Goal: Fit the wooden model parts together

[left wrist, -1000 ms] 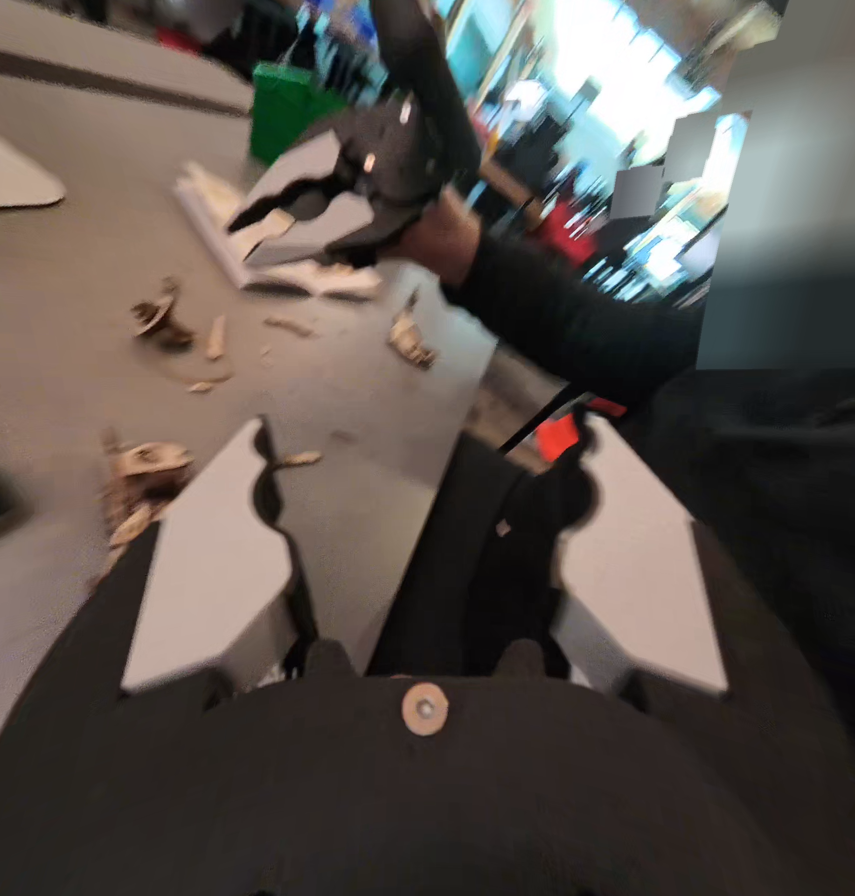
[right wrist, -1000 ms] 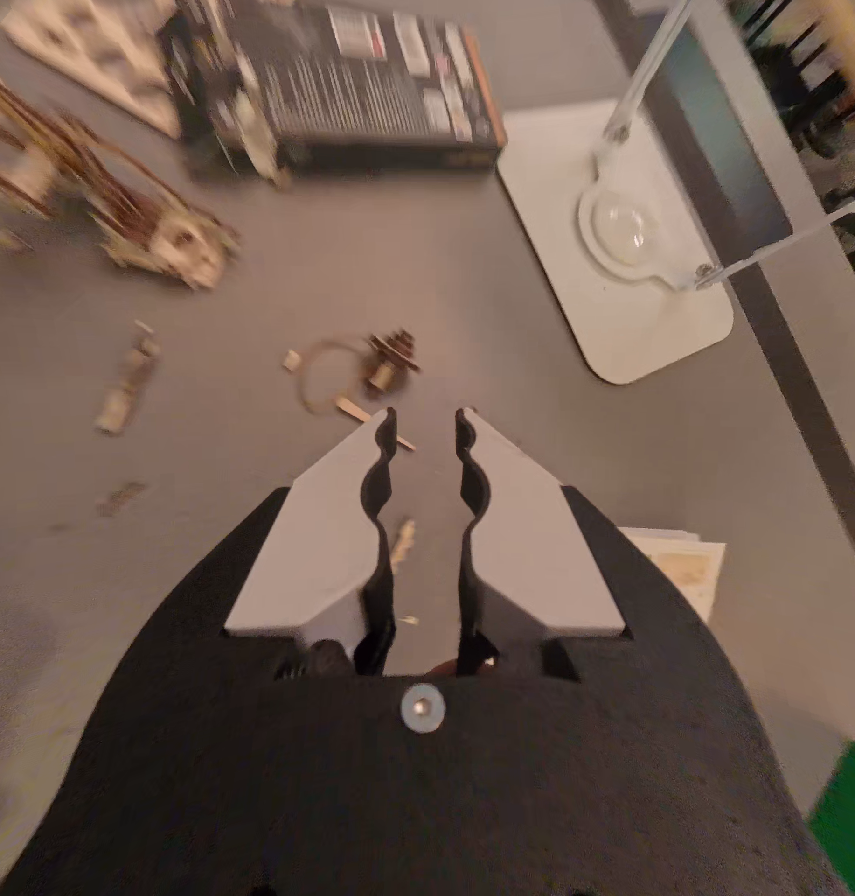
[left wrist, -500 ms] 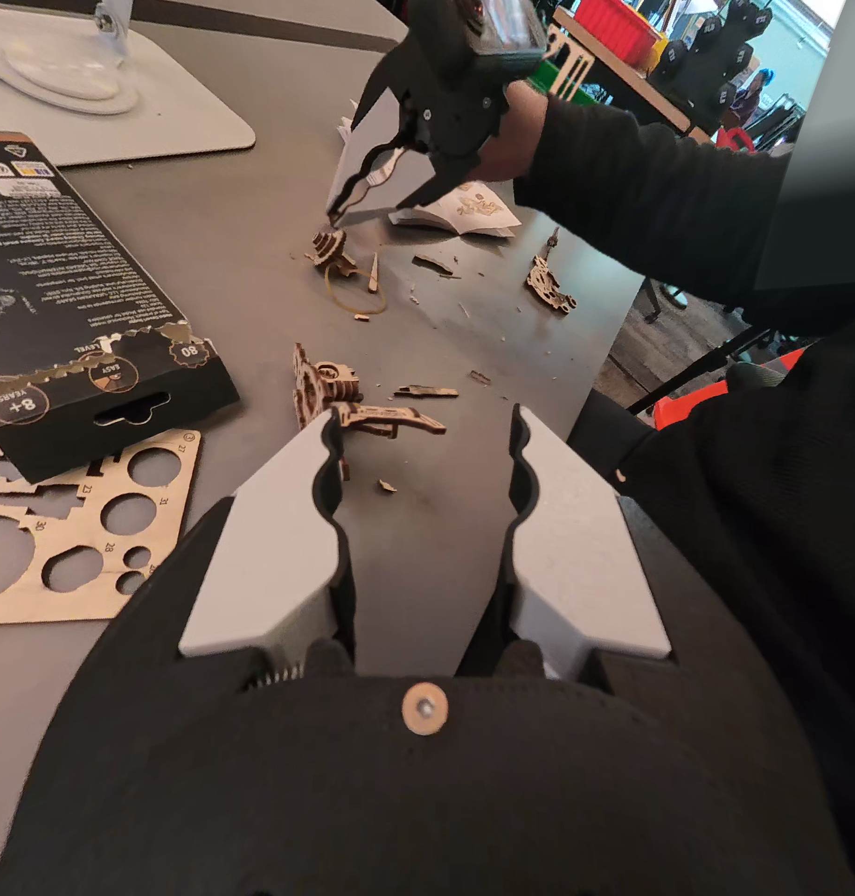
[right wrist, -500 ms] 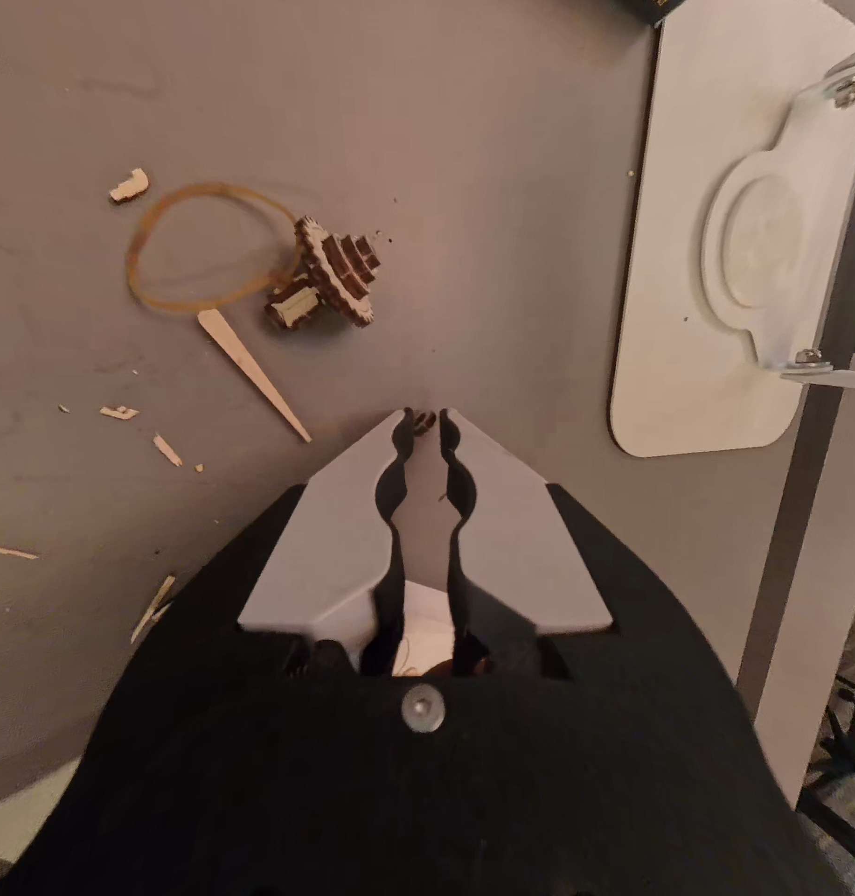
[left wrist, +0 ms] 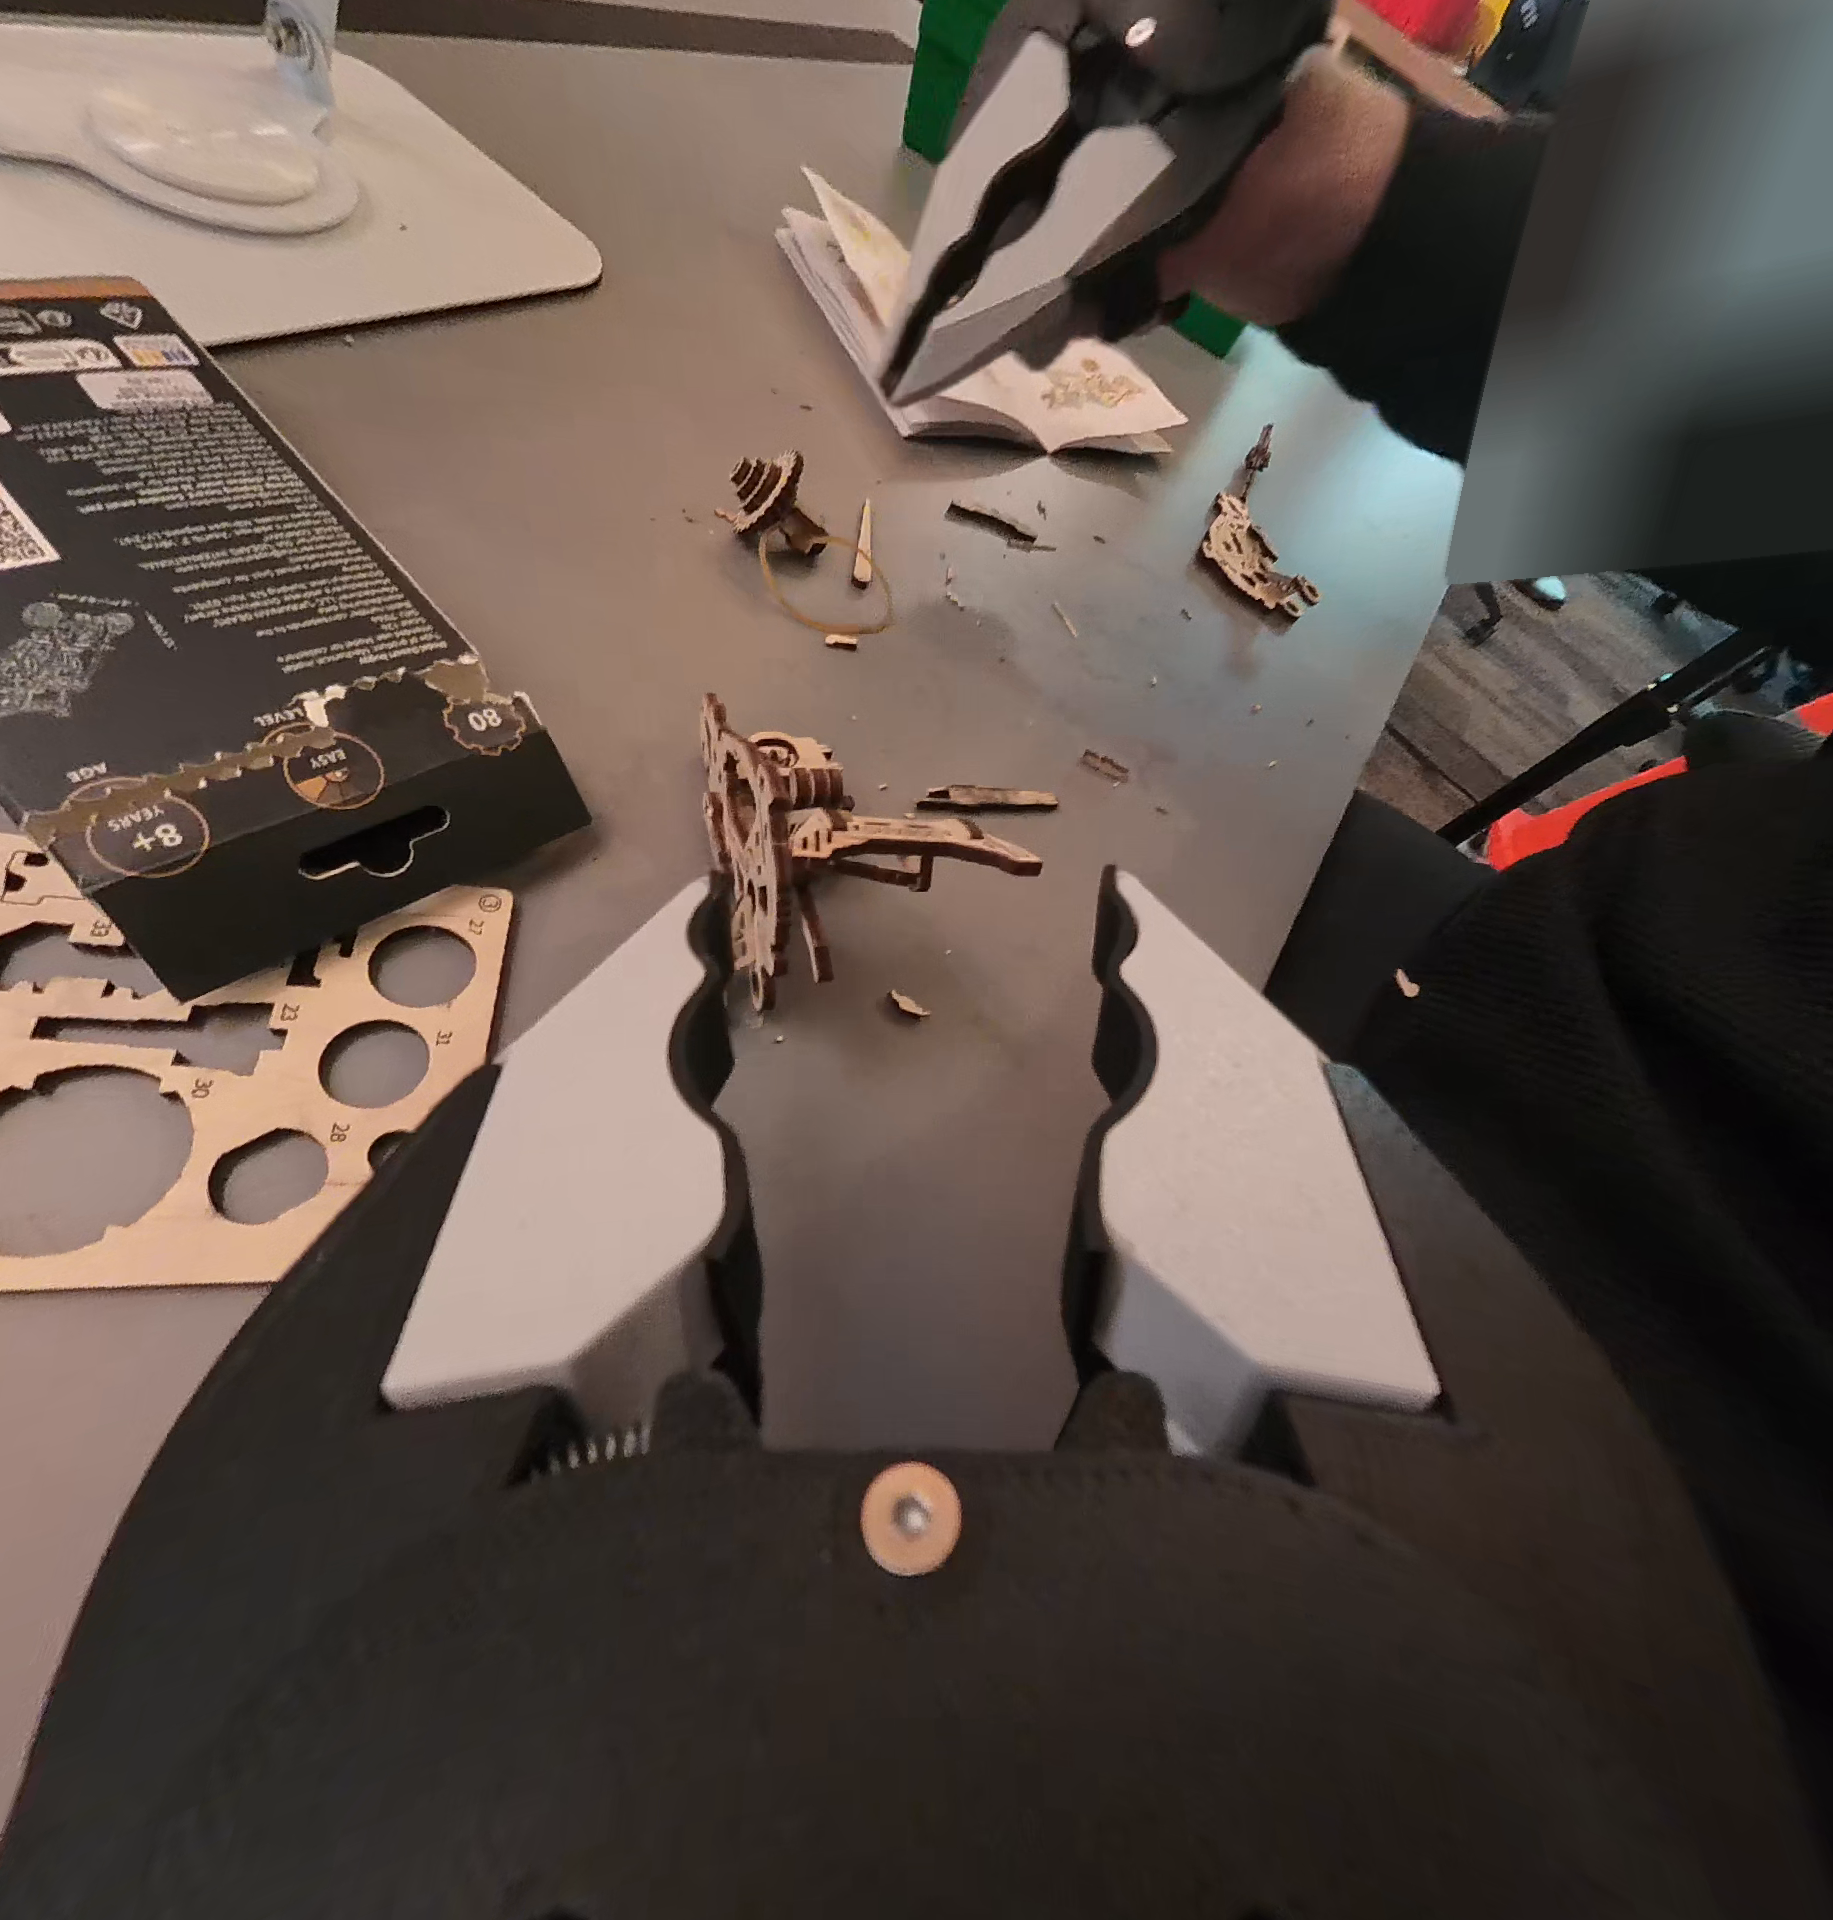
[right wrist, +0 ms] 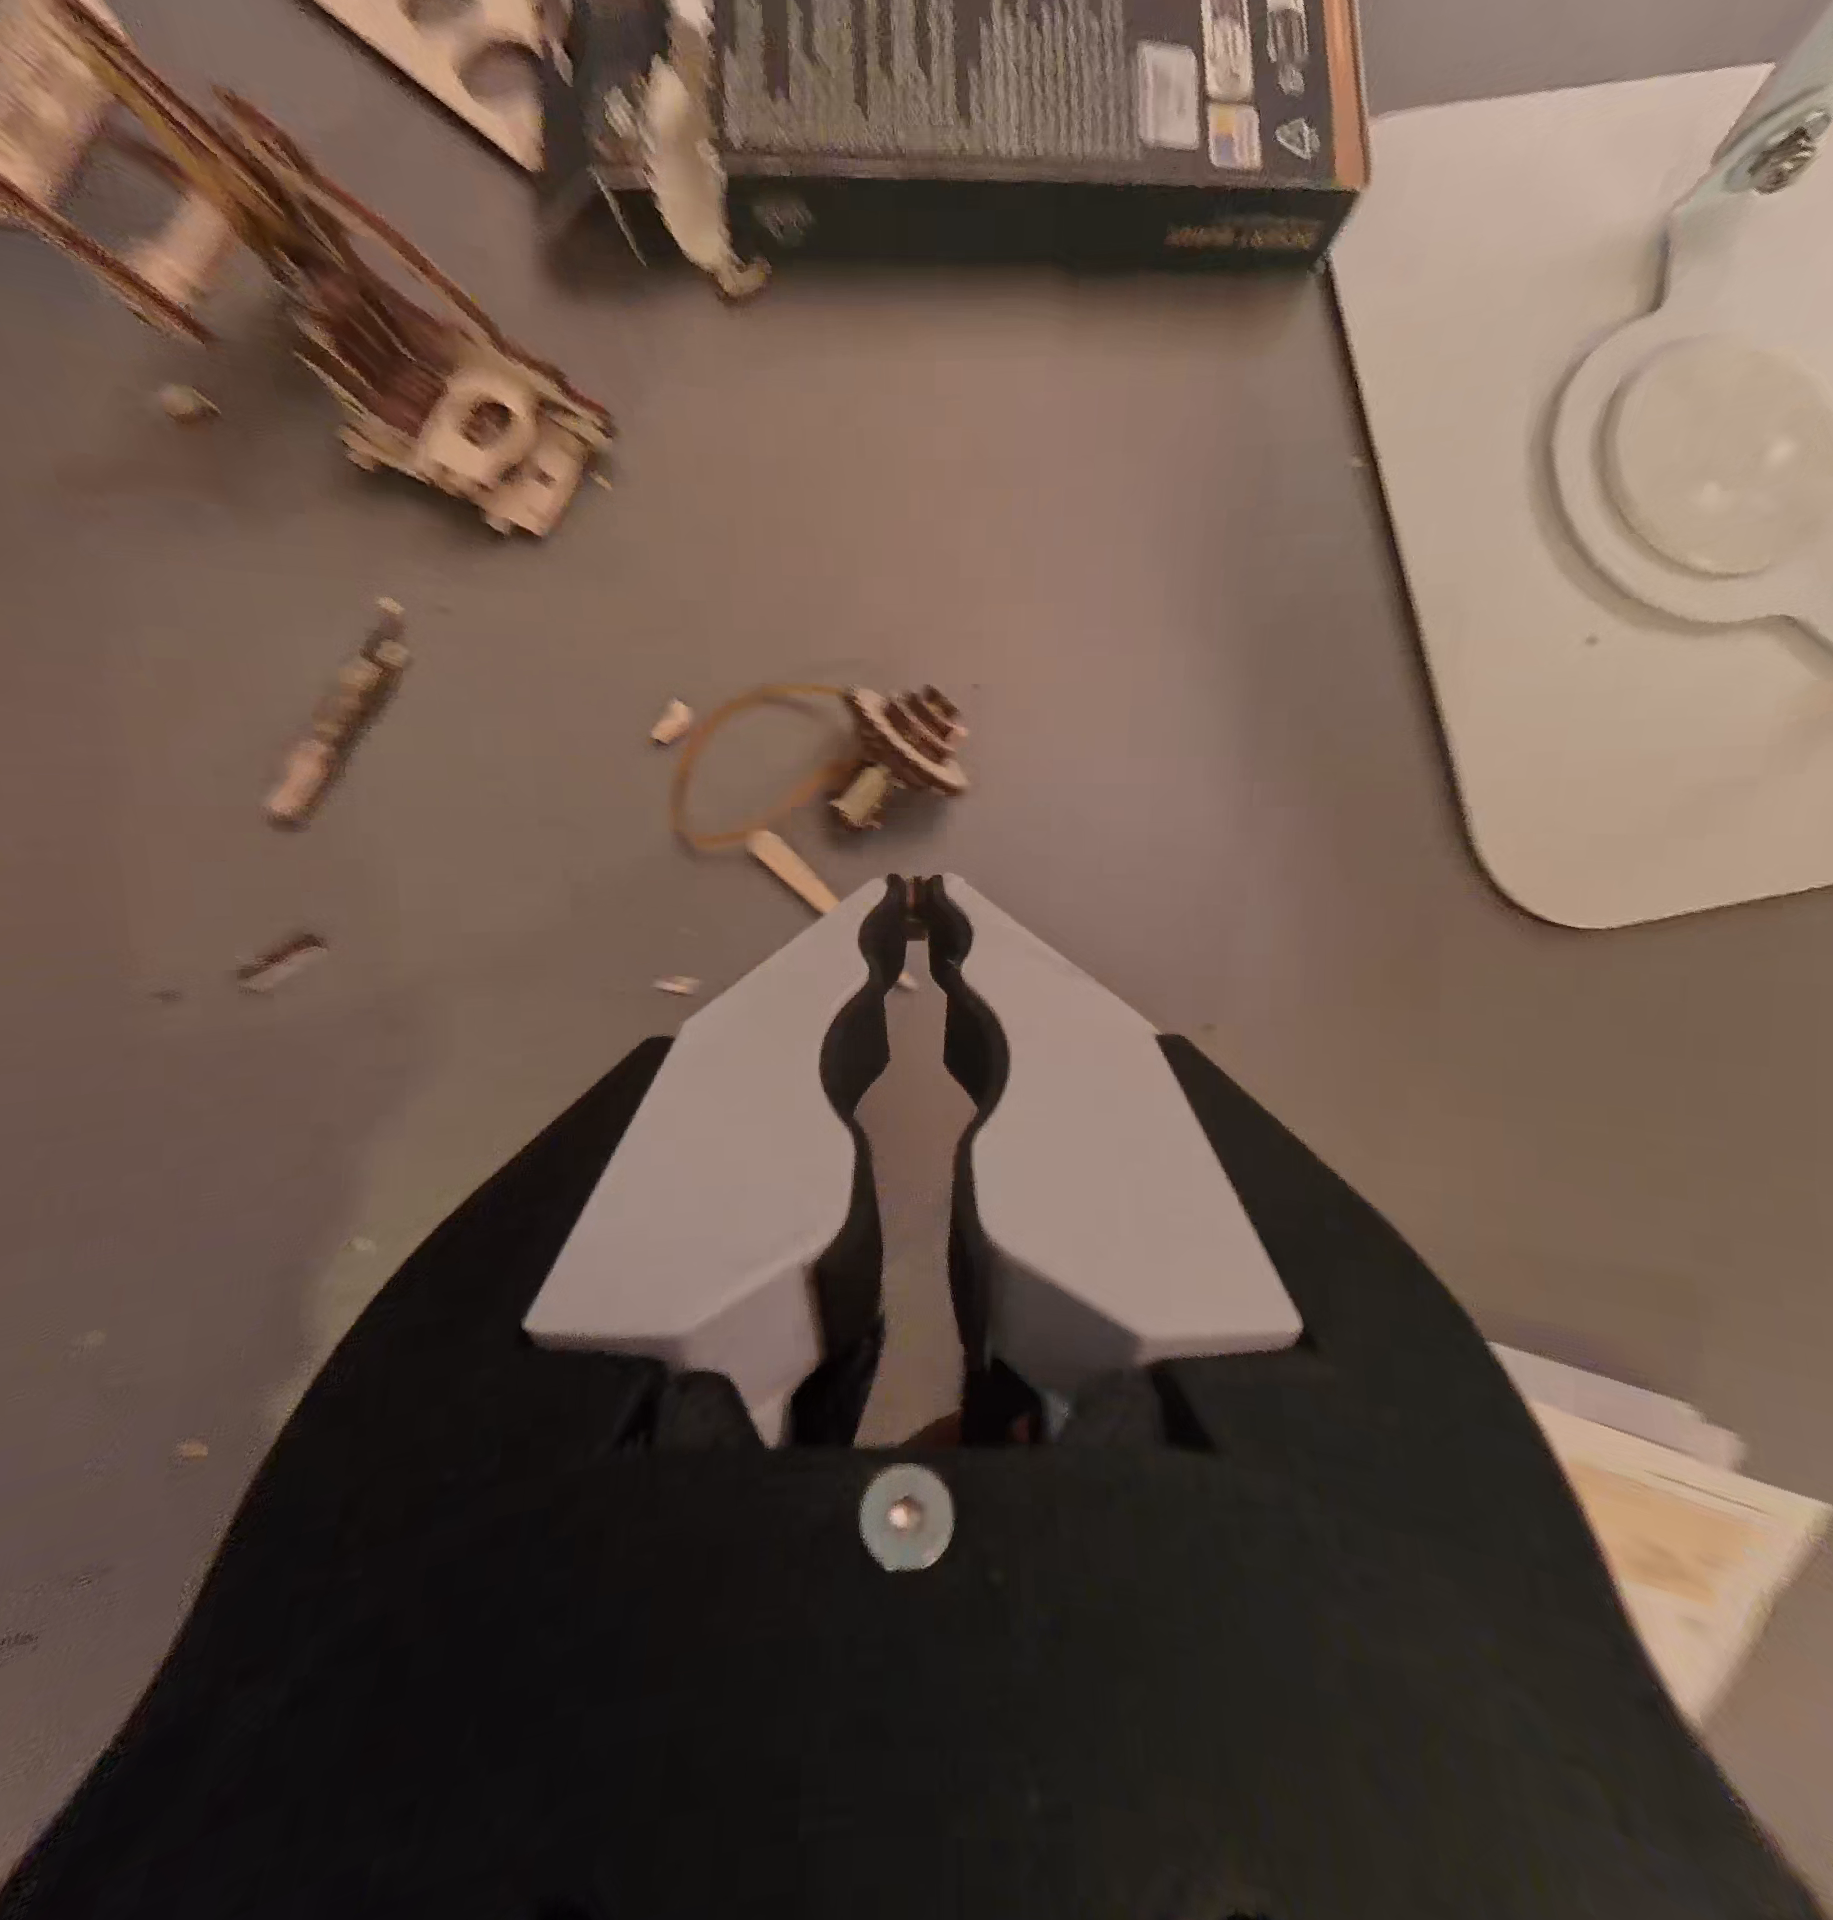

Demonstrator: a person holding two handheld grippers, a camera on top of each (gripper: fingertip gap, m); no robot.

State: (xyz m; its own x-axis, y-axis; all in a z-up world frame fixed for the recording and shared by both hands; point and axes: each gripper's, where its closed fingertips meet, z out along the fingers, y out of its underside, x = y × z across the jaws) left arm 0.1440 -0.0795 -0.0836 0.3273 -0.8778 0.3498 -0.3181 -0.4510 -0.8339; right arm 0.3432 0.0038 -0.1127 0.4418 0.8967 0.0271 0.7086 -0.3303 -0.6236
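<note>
Grey worktop [left wrist: 538, 488] scattered with wooden model parts. The left hand-held gripper [left wrist: 907, 914] hovers with jaws wide, its left fingertip just beside an upright half-built wooden model [left wrist: 787, 831] near the worktop's front edge. The right hand-held gripper [right wrist: 917, 888] is nearly closed, pinching a tiny dark piece [right wrist: 917, 914], just short of a small stepped gear [right wrist: 907, 743] and rubber band [right wrist: 746, 769]. A black box [left wrist: 195, 582] lies at left.

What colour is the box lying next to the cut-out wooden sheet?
Black box, with a pale jagged band; clearest in the left wrist view.
</note>
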